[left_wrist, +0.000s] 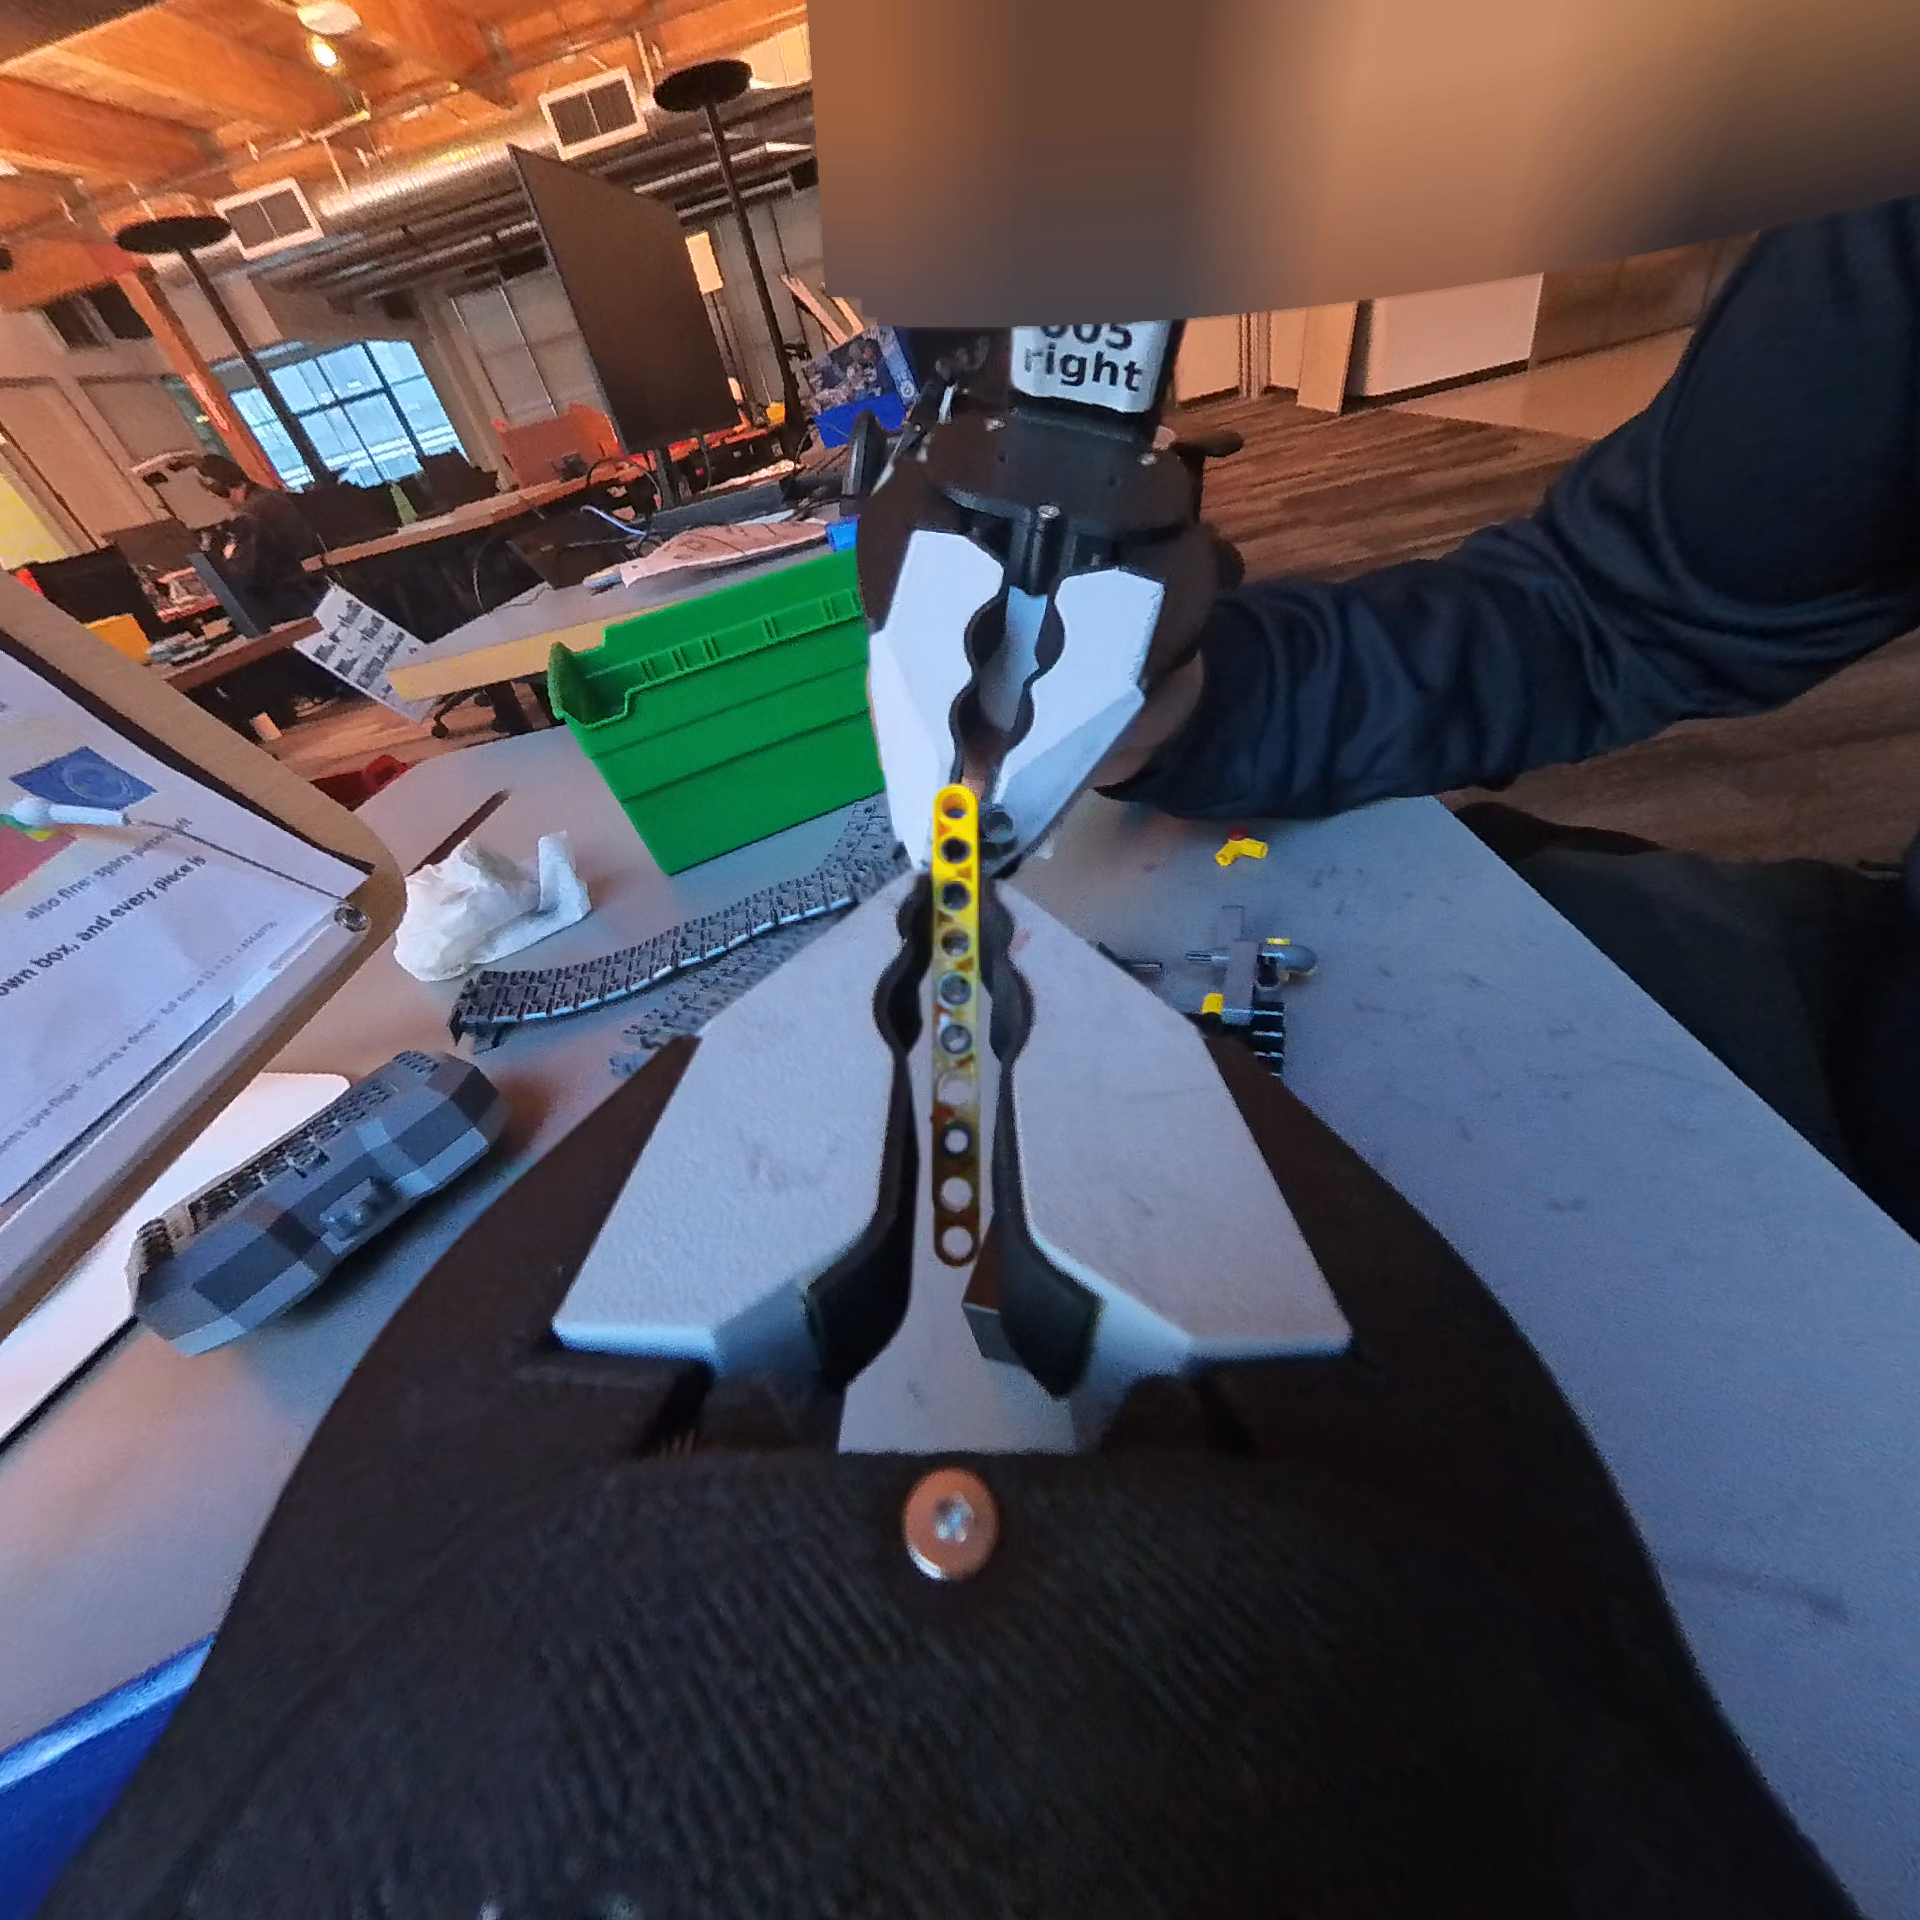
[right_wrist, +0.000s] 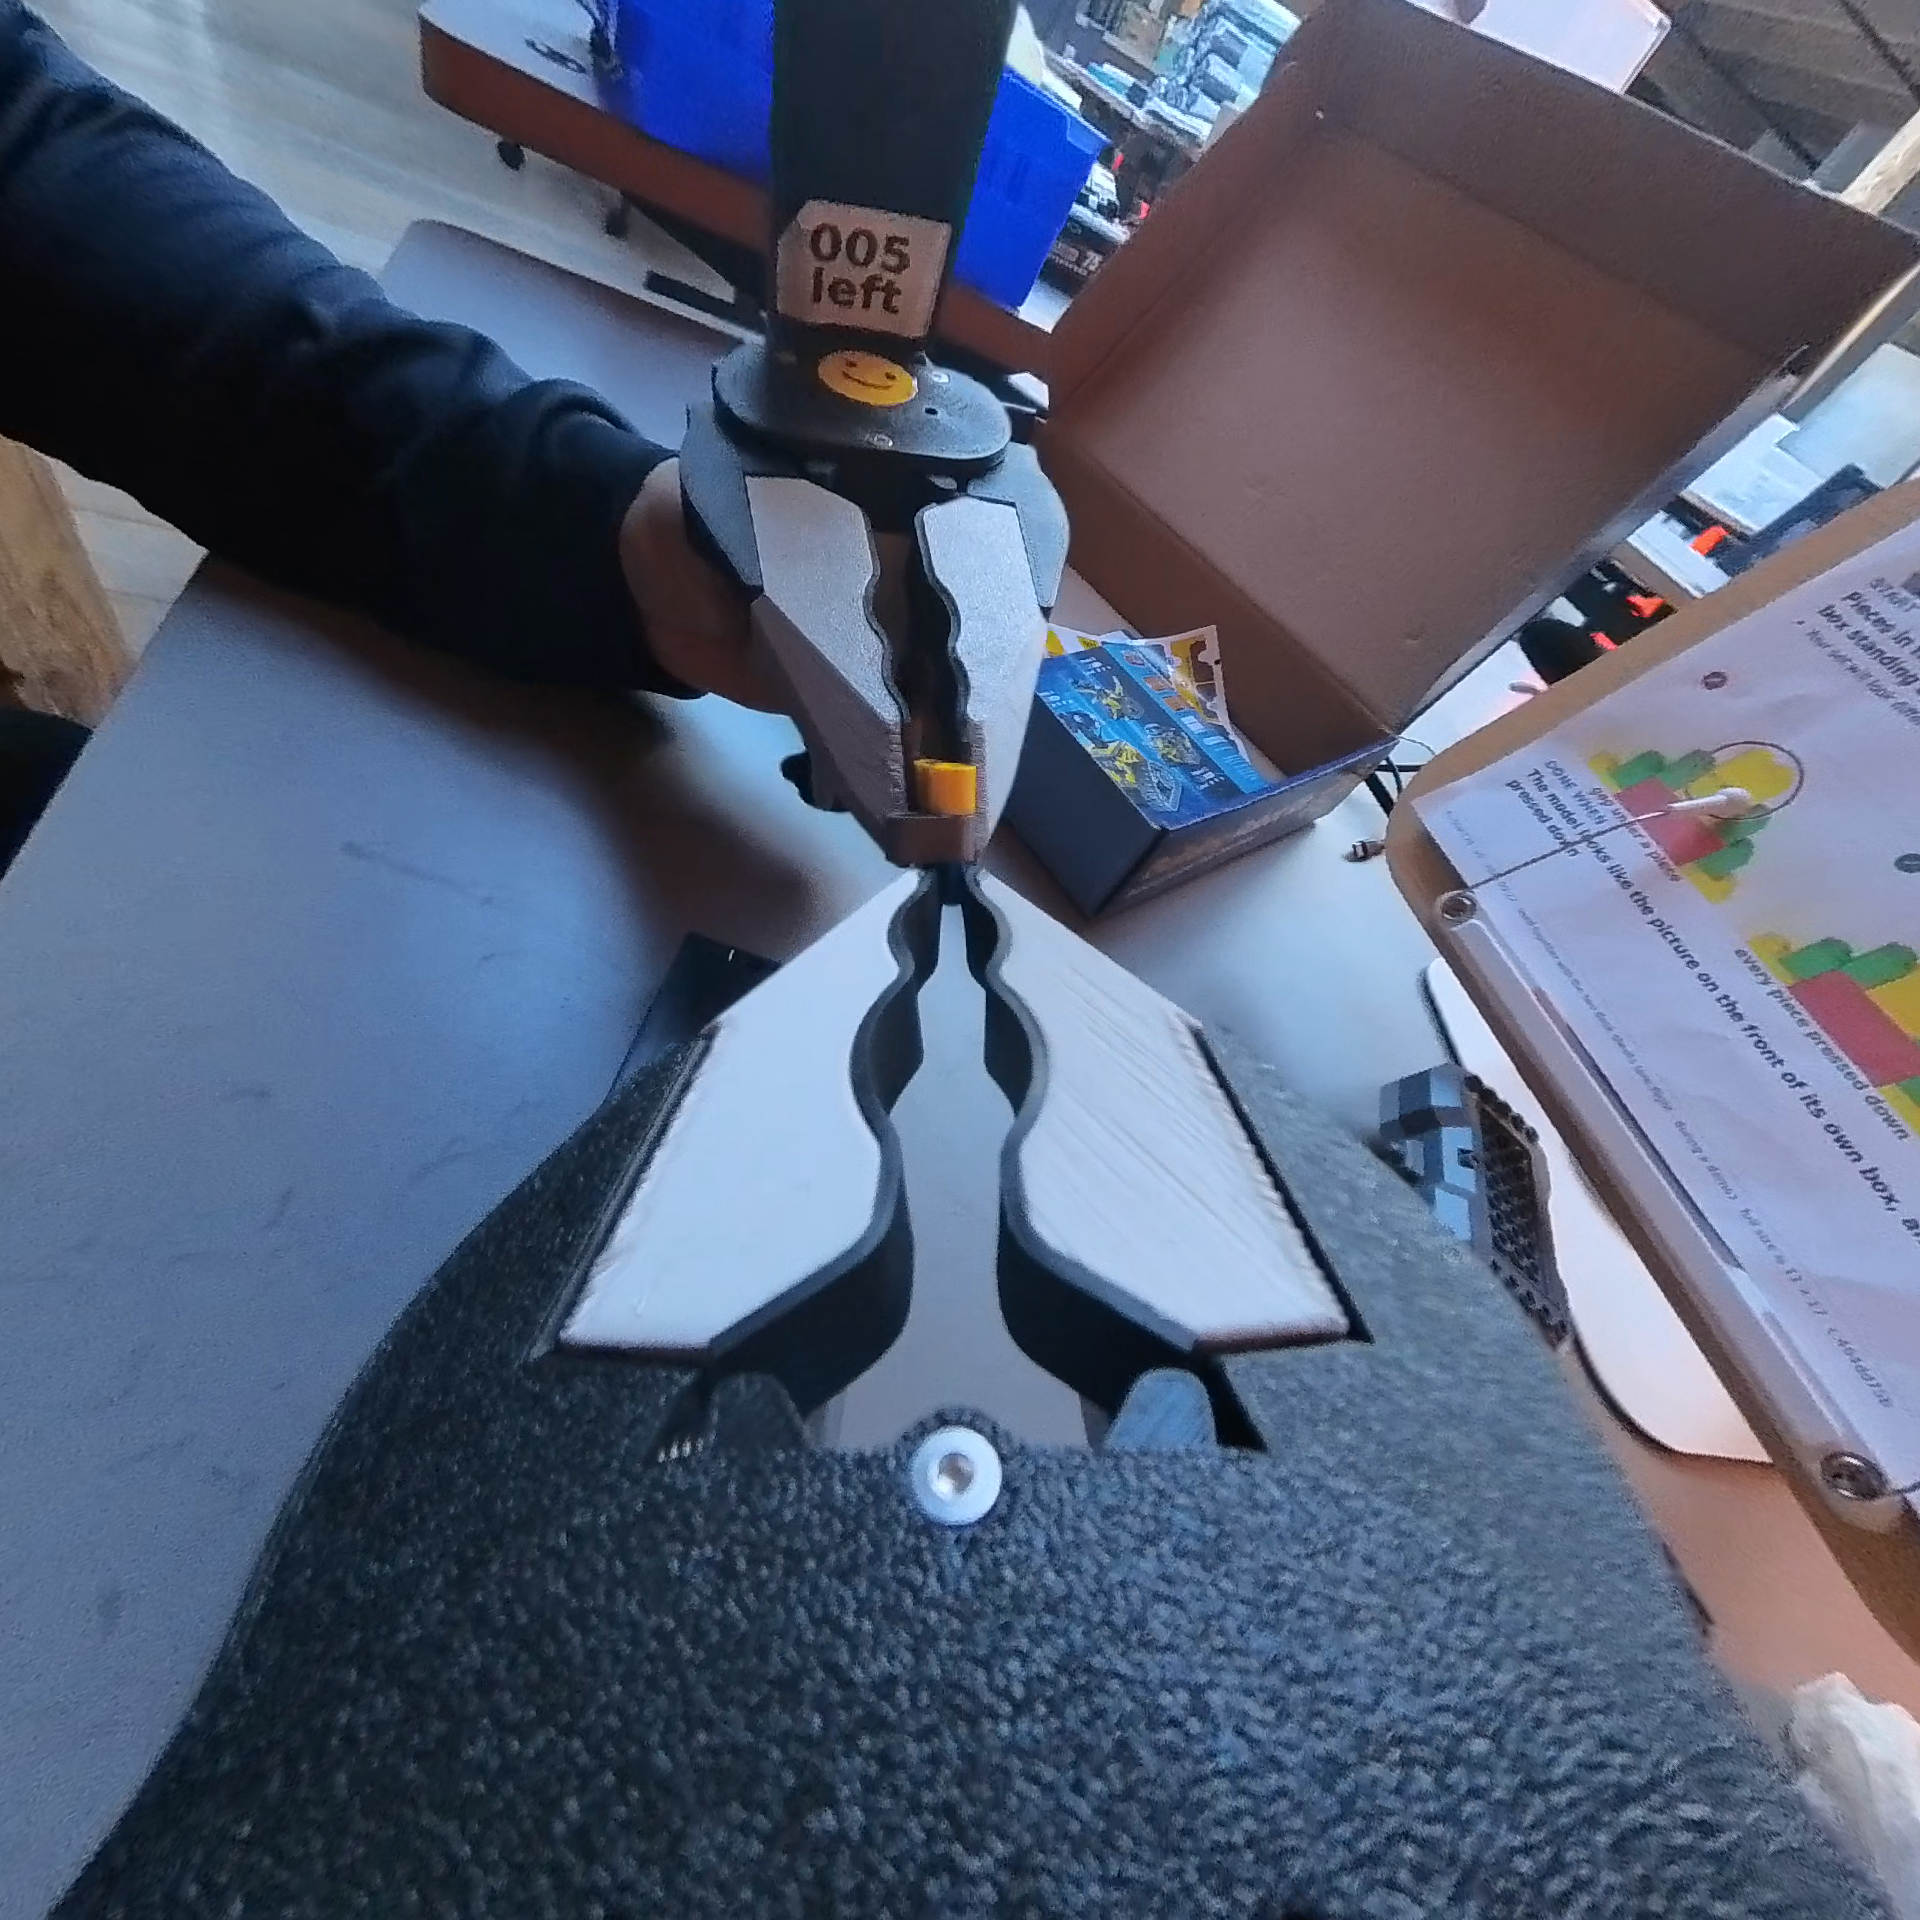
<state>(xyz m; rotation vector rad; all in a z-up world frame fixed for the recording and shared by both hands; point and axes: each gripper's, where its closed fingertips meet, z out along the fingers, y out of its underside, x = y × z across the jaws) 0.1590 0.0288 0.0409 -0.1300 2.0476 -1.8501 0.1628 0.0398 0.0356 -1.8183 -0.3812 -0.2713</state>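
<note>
Gripping: my left claw (left_wrist: 954, 904) is clamping a yellow beam (left_wrist: 955, 1023) lengthwise between its fingers.
Right claw (right_wrist: 951, 883): I am pinching a small dark pin, tips nearly closed, meeting the beam's far end.
Around: green bin (left_wrist: 727, 717), grey track (left_wrist: 665, 956) lying on the surface (left_wrist: 1507, 1091).

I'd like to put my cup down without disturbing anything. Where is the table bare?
The grey tabletop beside the dark-sleeved arm is bare. It is crowded around the green plastic bin, crumpled white tissue, grey toy track strip and small yellow-and-grey brick pieces.
</note>
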